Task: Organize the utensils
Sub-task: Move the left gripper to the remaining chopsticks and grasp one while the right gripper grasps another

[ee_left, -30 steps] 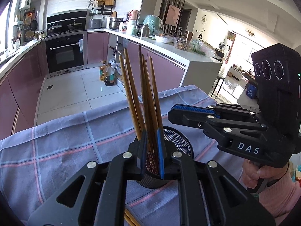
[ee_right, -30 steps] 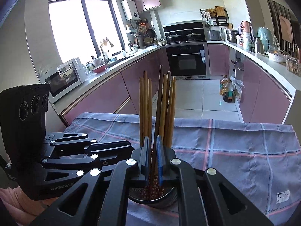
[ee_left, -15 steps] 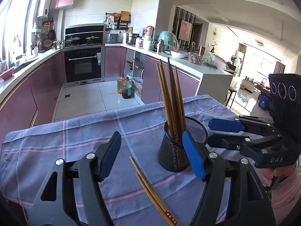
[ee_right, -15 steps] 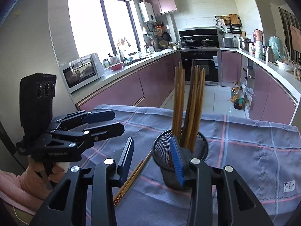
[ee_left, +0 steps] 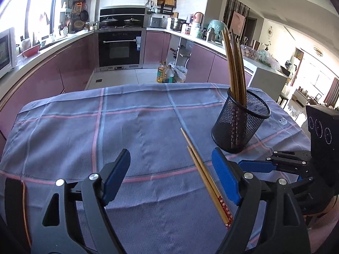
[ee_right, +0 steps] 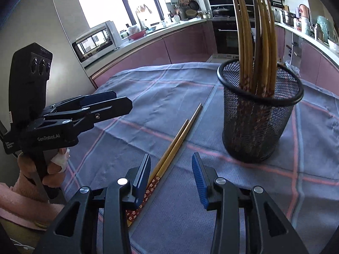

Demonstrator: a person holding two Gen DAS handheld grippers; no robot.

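Chopsticks on the table look light, stiff, slippery; I'd pinch mid-shaft, both claws spread, left claw just opened wider.

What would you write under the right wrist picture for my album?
Open right gripper reaching toward two loose chopsticks on the checked cloth, beside a mesh cup full of chopsticks.
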